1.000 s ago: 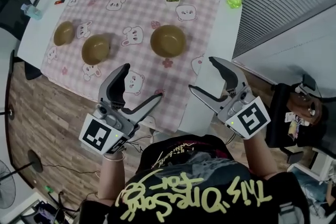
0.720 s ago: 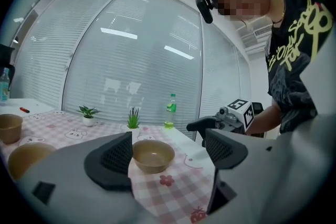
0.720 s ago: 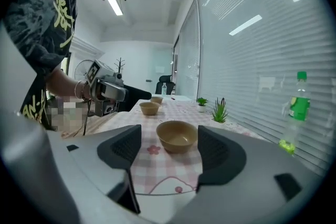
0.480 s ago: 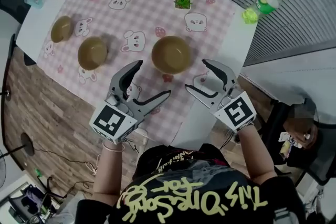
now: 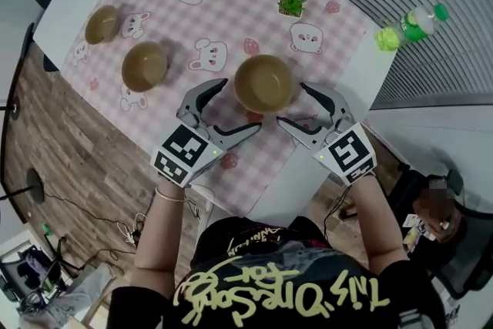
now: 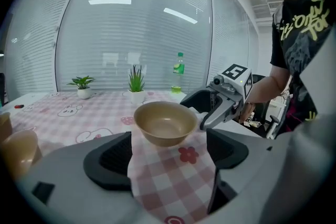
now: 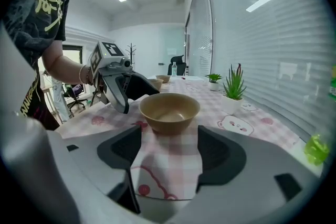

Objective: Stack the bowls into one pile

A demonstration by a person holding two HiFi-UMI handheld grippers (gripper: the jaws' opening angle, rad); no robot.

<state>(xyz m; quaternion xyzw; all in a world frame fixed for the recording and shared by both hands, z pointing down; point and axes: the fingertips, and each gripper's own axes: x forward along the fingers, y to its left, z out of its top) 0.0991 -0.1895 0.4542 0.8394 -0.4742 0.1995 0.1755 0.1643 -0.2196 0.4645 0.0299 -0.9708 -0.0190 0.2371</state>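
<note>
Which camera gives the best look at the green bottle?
The head view: the green bottle shows whole there, with nothing in front of it. The left gripper view has it small and distant, upright beyond the bowl. The right gripper view catches only a green bit of it at the right edge.

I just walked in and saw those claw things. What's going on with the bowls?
A person holds a hand-held gripper in each hand. The left hand-held gripper and the right hand-held gripper are both open, one on each side of the big bowl, not gripping it. The middle bowl and the smallest bowl sit apart farther left on the checked tablecloth. No bowls are stacked yet.
</note>
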